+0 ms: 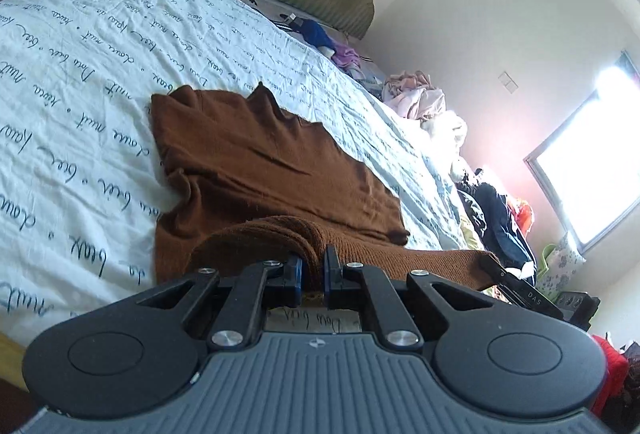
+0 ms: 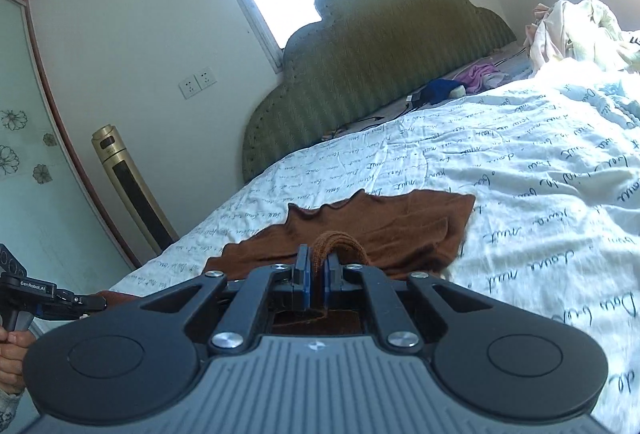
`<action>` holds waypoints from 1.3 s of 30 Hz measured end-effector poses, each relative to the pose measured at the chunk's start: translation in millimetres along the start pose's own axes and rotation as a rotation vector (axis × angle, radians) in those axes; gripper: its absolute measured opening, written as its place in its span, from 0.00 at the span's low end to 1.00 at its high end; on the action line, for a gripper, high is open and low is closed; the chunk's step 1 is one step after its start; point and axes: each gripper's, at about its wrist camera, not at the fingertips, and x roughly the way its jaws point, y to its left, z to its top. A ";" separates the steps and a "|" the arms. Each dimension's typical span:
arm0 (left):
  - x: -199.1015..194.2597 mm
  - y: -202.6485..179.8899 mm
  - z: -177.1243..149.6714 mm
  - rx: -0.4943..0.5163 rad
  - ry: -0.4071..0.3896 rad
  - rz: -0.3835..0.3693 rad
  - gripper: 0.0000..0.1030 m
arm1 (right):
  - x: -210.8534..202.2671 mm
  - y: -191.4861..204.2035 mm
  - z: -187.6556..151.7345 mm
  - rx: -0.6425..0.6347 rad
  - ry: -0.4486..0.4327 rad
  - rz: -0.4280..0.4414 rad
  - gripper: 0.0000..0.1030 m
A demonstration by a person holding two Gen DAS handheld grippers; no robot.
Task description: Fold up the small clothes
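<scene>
A brown knit garment [image 1: 264,161] lies spread on the white bedsheet with blue script [image 1: 80,81]. My left gripper [image 1: 314,266] is shut on the garment's near ribbed edge, which bunches up between the blue pads. My right gripper [image 2: 318,266] is shut on another part of the same near edge of the brown garment [image 2: 400,226], lifted a little off the sheet [image 2: 540,193]. The right gripper also shows at the right of the left wrist view [image 1: 500,268], and the left gripper at the left of the right wrist view [image 2: 94,302].
A green padded headboard [image 2: 380,73] stands at the bed's far end. Piles of loose clothes [image 1: 420,97] lie along the far side of the bed, and a blue and a purple item [image 2: 460,81] near the headboard. A gold tower fan [image 2: 132,189] stands by the wall.
</scene>
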 end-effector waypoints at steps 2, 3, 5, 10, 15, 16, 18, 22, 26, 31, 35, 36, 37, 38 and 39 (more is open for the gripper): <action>14.2 3.6 21.6 -0.019 0.009 0.001 0.10 | 15.4 -10.0 13.5 0.014 -0.004 -0.014 0.05; 21.8 5.5 32.1 -0.030 0.017 0.003 0.10 | 21.9 -15.6 19.0 0.028 -0.002 -0.016 0.05; 39.7 11.4 54.2 -0.061 0.047 0.003 0.10 | 37.2 -30.6 30.8 0.070 0.006 -0.016 0.05; 93.6 24.8 105.2 -0.102 0.098 0.037 0.10 | 87.4 -69.2 52.9 0.195 0.076 -0.017 0.05; 150.5 60.8 140.8 -0.192 0.176 0.075 0.10 | 154.9 -108.1 64.1 0.309 0.202 -0.026 0.05; 163.1 71.7 145.9 -0.219 0.195 0.083 0.10 | 169.6 -115.8 63.5 0.335 0.235 -0.035 0.06; 181.2 88.6 151.3 -0.254 0.221 0.094 0.10 | 191.9 -129.4 62.3 0.378 0.281 -0.040 0.06; 204.9 117.5 158.0 -0.327 0.228 0.105 0.10 | 228.7 -139.4 63.0 0.388 0.359 -0.071 0.06; 210.8 133.9 159.5 -0.377 0.216 0.088 0.10 | 257.0 -142.3 68.1 0.380 0.395 -0.073 0.06; 212.1 148.1 157.5 -0.408 0.215 0.078 0.12 | 281.1 -145.2 70.7 0.380 0.417 -0.081 0.06; 219.3 159.8 159.5 -0.440 0.222 0.062 0.20 | 303.3 -141.9 67.4 0.322 0.494 -0.083 0.09; 218.1 161.5 160.9 -0.454 0.221 0.059 0.20 | 304.2 -141.6 68.9 0.324 0.496 -0.086 0.11; 214.1 159.6 162.9 -0.444 0.212 0.069 0.20 | 304.3 -138.8 73.5 0.308 0.514 -0.089 0.16; 208.6 154.4 165.4 -0.413 0.198 0.094 0.21 | 301.7 -134.4 79.2 0.288 0.516 -0.098 0.21; 200.7 146.5 168.7 -0.368 0.178 0.135 0.22 | 297.6 -129.2 85.3 0.262 0.506 -0.107 0.40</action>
